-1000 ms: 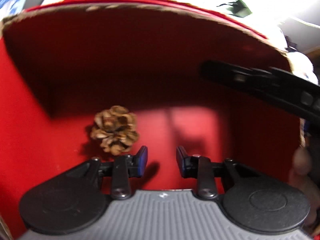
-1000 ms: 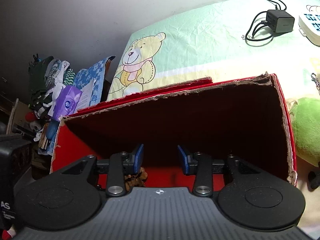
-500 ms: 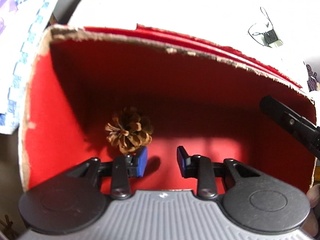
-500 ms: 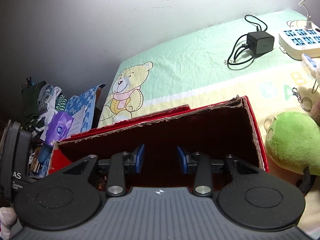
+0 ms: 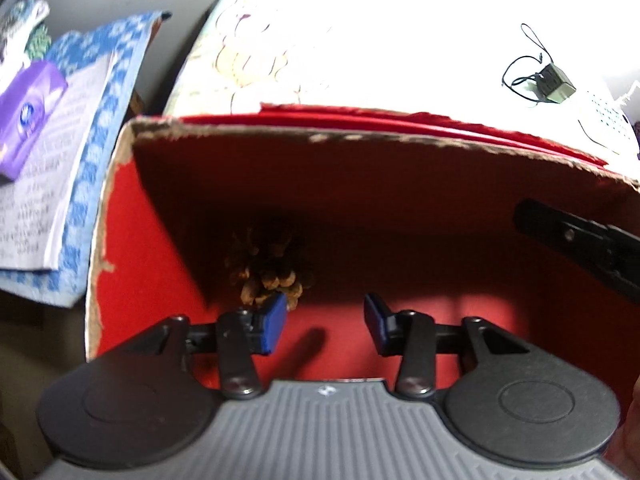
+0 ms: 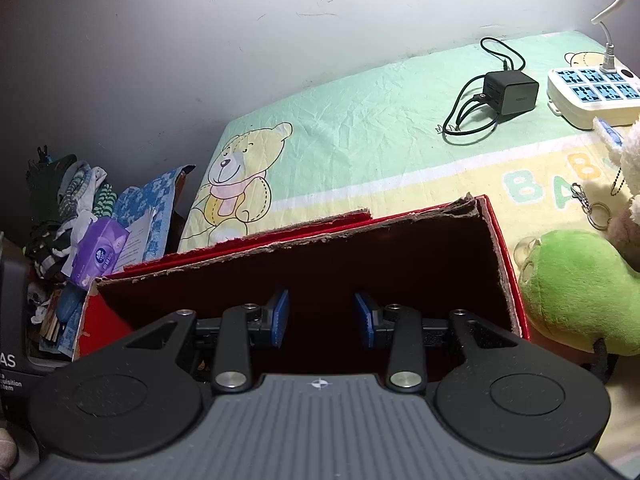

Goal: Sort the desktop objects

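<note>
A brown pine cone (image 5: 266, 268) lies on the floor of a red cardboard box (image 5: 120, 240), in shadow near its left wall. My left gripper (image 5: 325, 326) is open and empty above the box, just behind the cone. My right gripper (image 6: 320, 322) is open and empty over the same box (image 6: 500, 260), whose inside is dark in the right wrist view. The right gripper's black body (image 5: 580, 240) shows at the right edge of the left wrist view.
A green plush toy (image 6: 580, 284) and a keyring (image 6: 592, 208) lie right of the box. A black charger with cable (image 6: 508, 92) and a white power strip (image 6: 592, 92) lie at the back on the bear-print cloth (image 6: 360, 140). A purple tissue pack (image 6: 98, 256) and papers sit at the left.
Both grippers have drawn back and risen out of the box, so more of the table shows. The pine cone stays on the box floor. Both stay open.
</note>
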Action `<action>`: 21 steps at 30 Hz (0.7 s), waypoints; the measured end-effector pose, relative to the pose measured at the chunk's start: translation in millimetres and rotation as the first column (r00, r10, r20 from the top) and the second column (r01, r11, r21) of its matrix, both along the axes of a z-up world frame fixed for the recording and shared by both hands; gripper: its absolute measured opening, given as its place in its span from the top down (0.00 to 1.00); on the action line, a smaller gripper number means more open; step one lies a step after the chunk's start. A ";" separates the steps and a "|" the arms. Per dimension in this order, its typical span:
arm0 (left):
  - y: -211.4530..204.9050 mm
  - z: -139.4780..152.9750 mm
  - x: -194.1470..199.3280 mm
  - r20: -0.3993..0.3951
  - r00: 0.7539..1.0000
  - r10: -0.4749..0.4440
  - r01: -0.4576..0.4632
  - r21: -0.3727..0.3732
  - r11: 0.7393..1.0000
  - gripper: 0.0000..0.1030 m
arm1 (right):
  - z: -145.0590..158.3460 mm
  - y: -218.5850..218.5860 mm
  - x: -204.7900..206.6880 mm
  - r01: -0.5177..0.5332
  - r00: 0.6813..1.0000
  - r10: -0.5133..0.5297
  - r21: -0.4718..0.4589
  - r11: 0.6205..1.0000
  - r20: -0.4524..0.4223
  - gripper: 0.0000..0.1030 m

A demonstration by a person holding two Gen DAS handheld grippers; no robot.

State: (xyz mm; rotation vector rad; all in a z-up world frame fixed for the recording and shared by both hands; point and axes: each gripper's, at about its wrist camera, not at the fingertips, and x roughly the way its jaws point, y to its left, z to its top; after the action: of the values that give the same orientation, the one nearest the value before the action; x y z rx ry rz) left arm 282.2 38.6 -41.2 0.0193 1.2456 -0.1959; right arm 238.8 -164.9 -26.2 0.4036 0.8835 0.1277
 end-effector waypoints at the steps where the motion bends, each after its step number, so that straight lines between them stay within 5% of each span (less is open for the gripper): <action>1: -2.3 0.6 0.2 0.009 1.000 -0.003 0.003 0.005 1.000 0.53 | -0.3 0.9 -0.1 0.001 1.000 -0.001 -0.007 1.000 -0.003 0.62; 21: -17.1 4.2 -8.2 0.097 0.994 -0.052 0.042 0.101 0.994 0.53 | -3.2 5.5 3.2 0.027 0.999 -0.030 -0.077 0.997 -0.034 0.62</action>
State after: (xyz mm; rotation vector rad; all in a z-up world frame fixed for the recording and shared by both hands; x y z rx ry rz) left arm 274.0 21.5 -37.1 0.1421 1.1554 -0.1723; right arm 242.0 -159.4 -29.5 0.3478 0.9146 0.0607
